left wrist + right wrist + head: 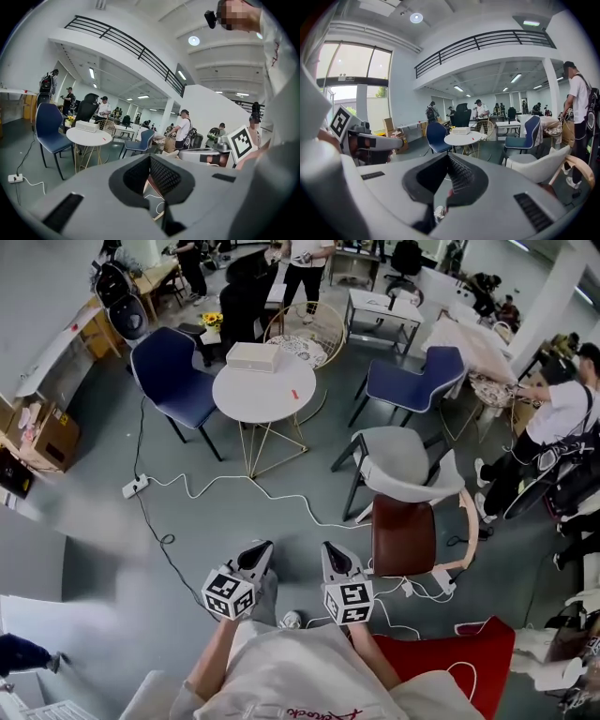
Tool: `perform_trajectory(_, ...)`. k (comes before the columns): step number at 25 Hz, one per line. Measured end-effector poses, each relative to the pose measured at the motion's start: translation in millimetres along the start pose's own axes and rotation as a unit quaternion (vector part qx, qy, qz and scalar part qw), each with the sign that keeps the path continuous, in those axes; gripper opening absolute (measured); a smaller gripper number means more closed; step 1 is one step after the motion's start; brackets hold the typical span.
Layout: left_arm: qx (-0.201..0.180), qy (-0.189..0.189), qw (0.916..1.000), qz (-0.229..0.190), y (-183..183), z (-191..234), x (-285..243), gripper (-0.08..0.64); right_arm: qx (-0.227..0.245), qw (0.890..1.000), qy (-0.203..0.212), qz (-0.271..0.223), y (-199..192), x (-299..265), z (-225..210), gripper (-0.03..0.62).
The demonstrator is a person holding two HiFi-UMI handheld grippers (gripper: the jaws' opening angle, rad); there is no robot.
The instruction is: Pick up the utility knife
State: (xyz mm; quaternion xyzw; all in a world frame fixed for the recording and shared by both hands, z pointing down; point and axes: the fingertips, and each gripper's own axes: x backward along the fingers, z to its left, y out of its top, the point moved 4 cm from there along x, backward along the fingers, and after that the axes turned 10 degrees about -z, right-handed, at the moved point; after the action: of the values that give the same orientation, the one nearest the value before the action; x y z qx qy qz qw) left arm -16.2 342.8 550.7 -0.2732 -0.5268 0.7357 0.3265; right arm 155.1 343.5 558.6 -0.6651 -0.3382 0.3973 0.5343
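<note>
Nearest the person, the left hand-held gripper [262, 550] and the right hand-held gripper [331, 549] were held side by side, both pointing to 12 o'clock. Each had its jaws closed together with nothing between them.

Ahead of them lay a stretch of bare grey floor [281, 517], open except for a white cable [234, 486] that snaked across it from a power strip [134, 487] at 10 o'clock. At 2 o'clock a brown chair [403, 535] and a grey chair [398, 465] closed off the right side of that gap.

Further out at 12 o'clock stood the round white worktop [234, 399] on thin wire legs, well apart from both grippers. A small red item, apparently the utility knife [294, 394], lay on it toward the 3 o'clock edge, short of the rim. A white box [253, 356] sat at the worktop's far rim.

A blue chair [169, 371] stood close at the worktop's 9 o'clock side. Another blue seat [408, 381] stood off its 3 o'clock side, with clear floor between.
</note>
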Motion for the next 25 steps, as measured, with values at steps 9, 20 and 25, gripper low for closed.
perform_trajectory(9, 0.011, -0.006, 0.9999, -0.004, 16.4, 53.9, -42.7, 0.014, 0.009, 1.000, -0.001, 0.011, 10.3, -68.0, -11.9, 0.017)
perform_trajectory(20, 0.016, -0.023, 0.9996, -0.004, 60.6, 143.2, -98.8, 0.013, 0.017, 1.000, -0.005, 0.014, 44.0, -173.8, -14.3, 0.017)
perform_trajectory(25, 0.014, -0.035, 0.9992, -0.010, 86.7, 186.0, -126.2, 0.013, 0.028, 0.999, -0.014, 0.009, 67.2, -228.2, -18.1, 0.017)
